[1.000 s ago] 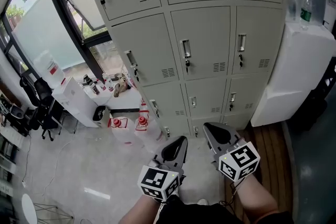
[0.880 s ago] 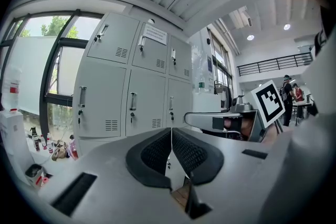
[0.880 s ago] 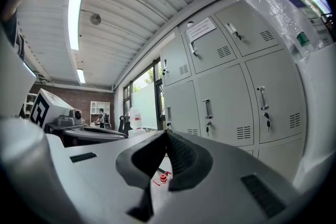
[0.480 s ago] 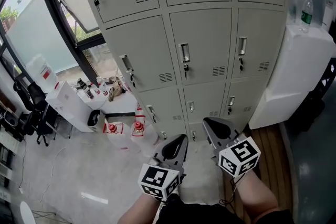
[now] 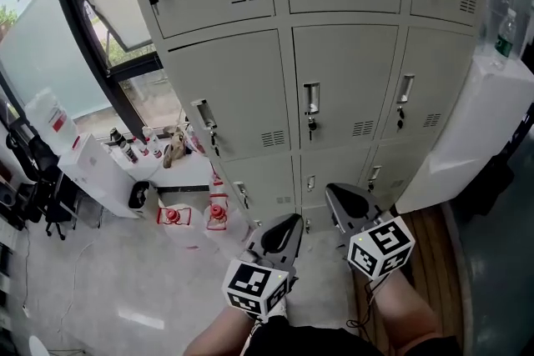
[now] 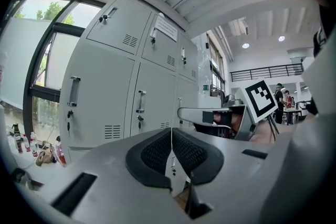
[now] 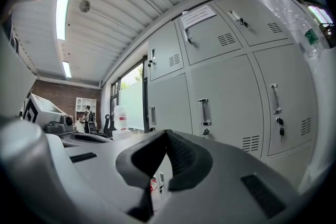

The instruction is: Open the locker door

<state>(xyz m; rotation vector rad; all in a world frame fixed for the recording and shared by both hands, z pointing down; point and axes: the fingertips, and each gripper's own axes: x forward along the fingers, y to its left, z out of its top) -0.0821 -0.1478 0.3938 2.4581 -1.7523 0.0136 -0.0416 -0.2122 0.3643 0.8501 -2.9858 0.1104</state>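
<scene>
Left gripper (image 5: pixel 284 226), right gripper (image 5: pixel 341 198), both closed (empty), locker door (image 5: pixel 346 75) facing them, handle (image 5: pixel 311 98) vertical

L hand-held gripper (image 6: pixel 171 138) w/ jaws together, nothing between, facing grey lockers (image 6: pixel 100 89); R hand-held gripper (image 6: pixel 190 113) beside it.

I see pale grey lockers (image 5: pixel 242 96) with dark slotted vents. My left gripper (image 5: pixel 284 223) and right gripper (image 5: pixel 337 194) are grey with black mesh-textured pads (image 6: pixel 155 153) and black-and-white marker cubes (image 5: pixel 380 250). There are also white jugs (image 5: pixel 219 223) with red caps, a black window frame (image 5: pixel 92 21) and brown plank flooring (image 5: pixel 430 238).
</scene>
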